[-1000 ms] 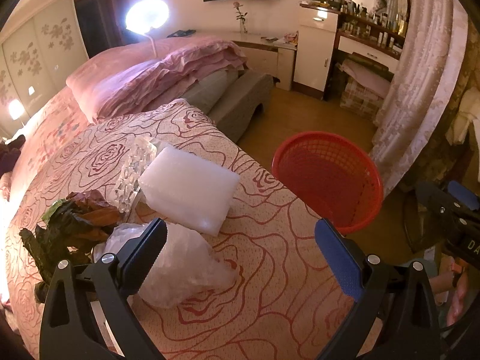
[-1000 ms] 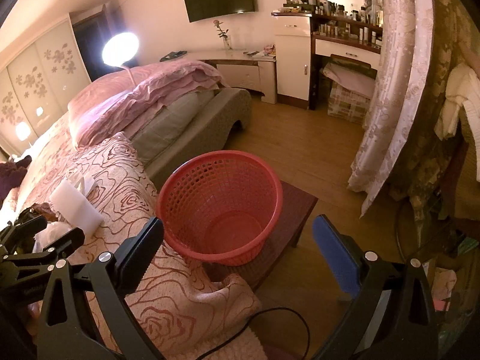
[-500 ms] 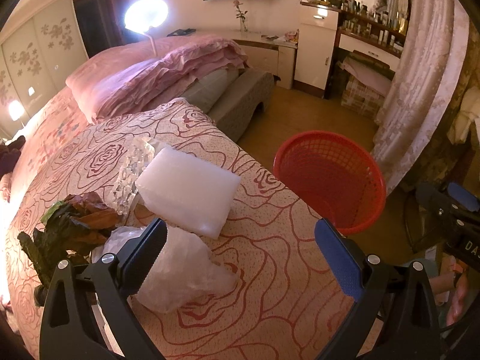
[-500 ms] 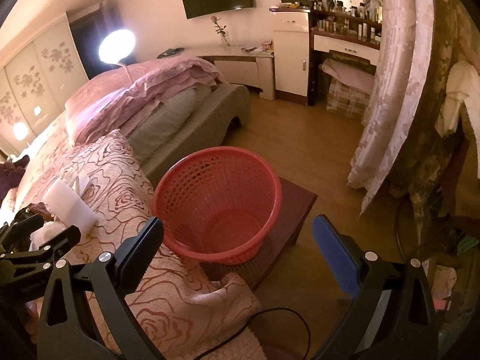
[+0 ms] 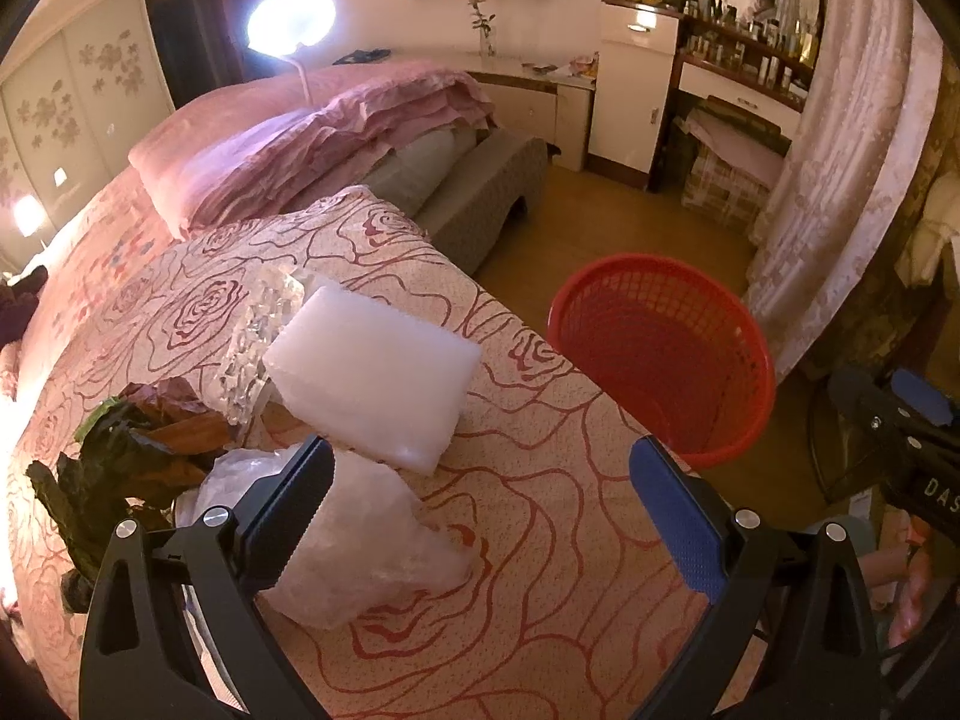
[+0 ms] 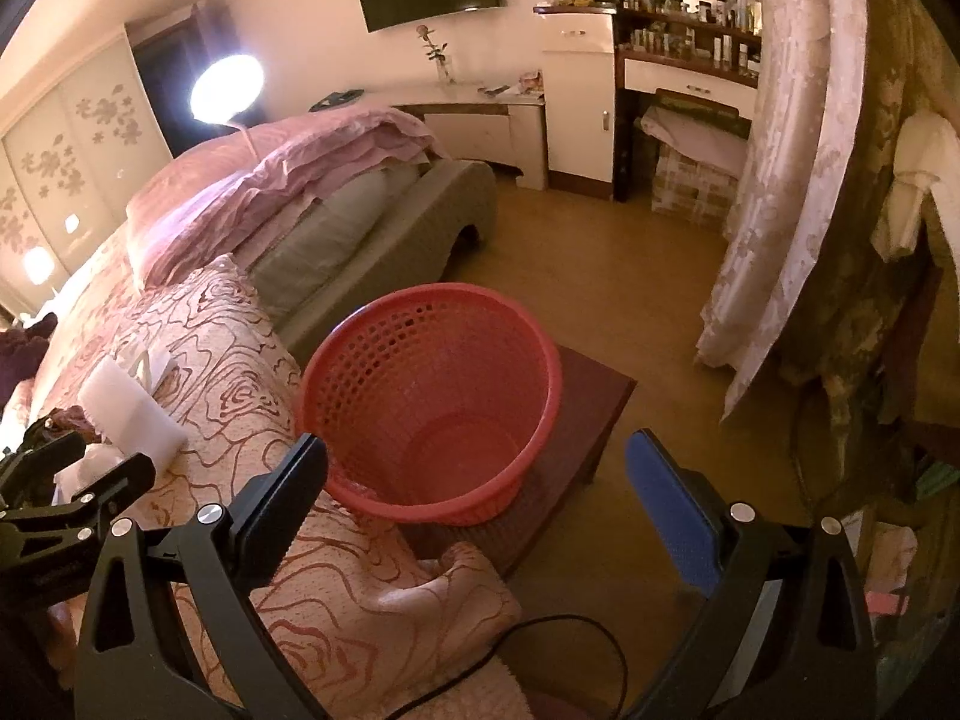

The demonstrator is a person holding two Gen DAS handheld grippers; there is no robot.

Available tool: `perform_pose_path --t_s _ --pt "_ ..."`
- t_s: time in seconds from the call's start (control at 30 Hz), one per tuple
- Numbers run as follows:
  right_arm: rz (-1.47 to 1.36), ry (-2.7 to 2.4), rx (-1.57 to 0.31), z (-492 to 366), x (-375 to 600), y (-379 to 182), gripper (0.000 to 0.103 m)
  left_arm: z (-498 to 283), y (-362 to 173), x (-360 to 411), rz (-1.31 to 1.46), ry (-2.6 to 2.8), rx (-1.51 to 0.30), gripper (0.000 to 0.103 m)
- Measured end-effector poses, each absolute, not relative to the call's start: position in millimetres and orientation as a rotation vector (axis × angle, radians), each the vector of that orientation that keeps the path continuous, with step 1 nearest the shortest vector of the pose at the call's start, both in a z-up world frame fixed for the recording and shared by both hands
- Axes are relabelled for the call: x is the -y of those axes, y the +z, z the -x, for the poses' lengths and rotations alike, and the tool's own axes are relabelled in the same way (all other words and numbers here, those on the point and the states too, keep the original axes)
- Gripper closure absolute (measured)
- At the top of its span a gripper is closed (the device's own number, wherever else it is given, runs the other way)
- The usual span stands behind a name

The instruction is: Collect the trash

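**Both claws wide over the bed's edge, trash on the spread, red basket beside it**

I hold my left claw (image 5: 480, 492) above the rose-patterned bedspread (image 5: 540, 570), its two fingers spread wide with nothing between them. Just under its left finger lies a crumpled clear plastic bag (image 5: 360, 546). Beyond that sits a white foam block (image 5: 372, 378), touching the bag at its near corner. A clear ridged plastic piece (image 5: 258, 330) lies against the block's left side, and a heap of dark green and brown wrappers (image 5: 114, 462) lies further left, near the bag.

The bed's right edge runs diagonally past the block. Just past that edge stands a red mesh basket (image 6: 432, 396), open at the top and empty, set on a low dark wooden stool (image 6: 594, 408). Bare wooden floor (image 6: 600, 276) opens behind the basket toward a pale curtain (image 6: 798, 180).

My right claw (image 6: 477, 492) hovers just before the basket's near rim, its fingers also wide apart and empty. A black cable (image 6: 540, 642) loops across the bedspread's folded corner below it.
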State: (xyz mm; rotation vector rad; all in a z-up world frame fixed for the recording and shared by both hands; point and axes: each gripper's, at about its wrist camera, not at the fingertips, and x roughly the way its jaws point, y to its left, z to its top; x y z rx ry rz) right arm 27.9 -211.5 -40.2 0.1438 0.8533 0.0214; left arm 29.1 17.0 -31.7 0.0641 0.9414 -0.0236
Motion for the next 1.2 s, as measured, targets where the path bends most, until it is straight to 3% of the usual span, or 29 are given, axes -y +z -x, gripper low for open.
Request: perform_pose_path --t_s 0.3,0.53,0.7,0.97,1.07,1.13,1.2 --pt "-0.137 0.074 -0.886 -34 199 -49 0.007 -25 0 -58 0.000 0.020 -0.892 0.008" --pt "-0.127 0.111 -0.907 -39 185 -54 0.007 -22 26 -143 0.115 0.166 -0.861 0.008" --pt "-0.117 0.137 -0.917 -45 174 -56 0.007 -6 22 -194 0.200 0.241 -0.887 0.008" --pt "-0.053 0.245 -0.892 -49 133 -46 0.007 8 -7 -212 0.262 0.236 -0.953 0.009" --pt "-0.032 0.283 -0.886 -50 120 -42 0.007 10 -18 -210 0.258 0.219 -0.970 0.020" --pt "-0.011 0.309 -0.885 -52 110 -40 0.007 8 -26 -214 0.267 0.217 -0.983 0.041" --pt "0.008 0.331 -0.881 -52 100 -37 0.007 9 -28 -218 0.291 0.207 -0.979 0.050"
